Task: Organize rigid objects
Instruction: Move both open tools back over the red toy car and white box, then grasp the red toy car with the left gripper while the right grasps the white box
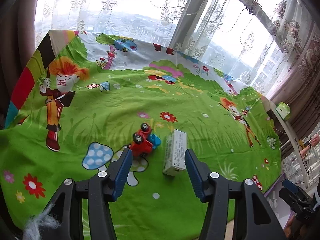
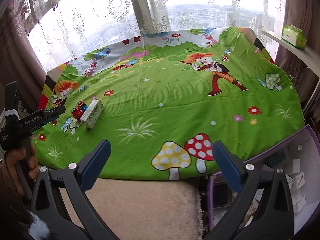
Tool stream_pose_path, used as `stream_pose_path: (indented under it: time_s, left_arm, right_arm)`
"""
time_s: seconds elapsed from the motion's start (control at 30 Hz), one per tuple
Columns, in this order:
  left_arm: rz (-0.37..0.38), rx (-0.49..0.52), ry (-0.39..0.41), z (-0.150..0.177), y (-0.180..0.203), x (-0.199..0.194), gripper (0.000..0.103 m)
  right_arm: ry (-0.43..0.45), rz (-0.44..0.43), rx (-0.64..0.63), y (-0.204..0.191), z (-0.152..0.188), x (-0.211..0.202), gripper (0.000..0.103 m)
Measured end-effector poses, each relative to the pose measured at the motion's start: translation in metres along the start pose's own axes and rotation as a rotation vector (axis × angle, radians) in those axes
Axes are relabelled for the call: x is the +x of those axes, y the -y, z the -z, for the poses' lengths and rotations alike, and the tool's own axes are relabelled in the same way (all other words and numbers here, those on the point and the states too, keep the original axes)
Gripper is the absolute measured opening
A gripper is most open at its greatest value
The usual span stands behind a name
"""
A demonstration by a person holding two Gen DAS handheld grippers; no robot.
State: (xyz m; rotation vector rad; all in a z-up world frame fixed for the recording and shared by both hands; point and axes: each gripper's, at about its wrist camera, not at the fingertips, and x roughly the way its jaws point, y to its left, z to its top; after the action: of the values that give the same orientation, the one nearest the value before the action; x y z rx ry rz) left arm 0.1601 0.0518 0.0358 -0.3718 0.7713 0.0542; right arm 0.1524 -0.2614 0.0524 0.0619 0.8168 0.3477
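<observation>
A red toy car (image 1: 143, 142) with a blue part lies on its side on the green cartoon cloth (image 1: 140, 104). A white and green small box (image 1: 176, 152) lies right of it. My left gripper (image 1: 158, 156) is open, just short of both, the box near its right finger. In the right wrist view the car (image 2: 79, 110) and the box (image 2: 93, 113) sit at the table's left, with the left gripper (image 2: 60, 110) beside them. My right gripper (image 2: 162, 154) is open and empty above the table's near edge.
A purple-rimmed bin (image 2: 280, 180) with several small white boxes stands at the table's right, low down. A green tissue pack (image 2: 294, 36) rests on a shelf at the right. A beige cushion (image 2: 144, 206) lies below the table edge. Lace curtains hang behind.
</observation>
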Motion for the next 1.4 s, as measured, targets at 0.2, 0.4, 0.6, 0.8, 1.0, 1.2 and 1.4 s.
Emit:
stream_pose_path:
  time_s: [0.2,0.4,0.6,0.8,1.0,1.2,1.4]
  left_arm:
    - [-0.029,-0.006,-0.024,-0.017,-0.020,0.028,0.053]
    - [-0.043,-0.003,-0.061,-0.024,-0.031,0.051,0.049]
    - [-0.049,-0.001,-0.062,-0.024,-0.040,0.059,0.049]
    - [-0.062,-0.037,-0.036,-0.029,-0.056,0.055,0.050]
    - [-0.108,-0.082,-0.033,-0.032,-0.075,0.055,0.050]
    - [-0.115,-0.144,-0.039,-0.028,-0.092,0.056,0.049]
    - [-0.069,-0.159,0.016,-0.024,-0.090,0.038,0.049]
  right_arm:
    - [-0.007,-0.037,-0.038,-0.034,-0.012,0.020,0.102]
    - [-0.029,-0.057,-0.070,-0.058,-0.017,0.037,0.102]
    - [-0.049,-0.063,-0.083,-0.068,-0.018,0.050,0.102]
    - [-0.064,-0.062,-0.095,-0.076,-0.022,0.060,0.102]
    - [-0.073,-0.062,-0.121,-0.090,-0.024,0.069,0.102]
    - [-0.084,-0.064,-0.155,-0.109,-0.026,0.081,0.102]
    - [-0.099,-0.071,-0.175,-0.127,-0.028,0.096,0.102]
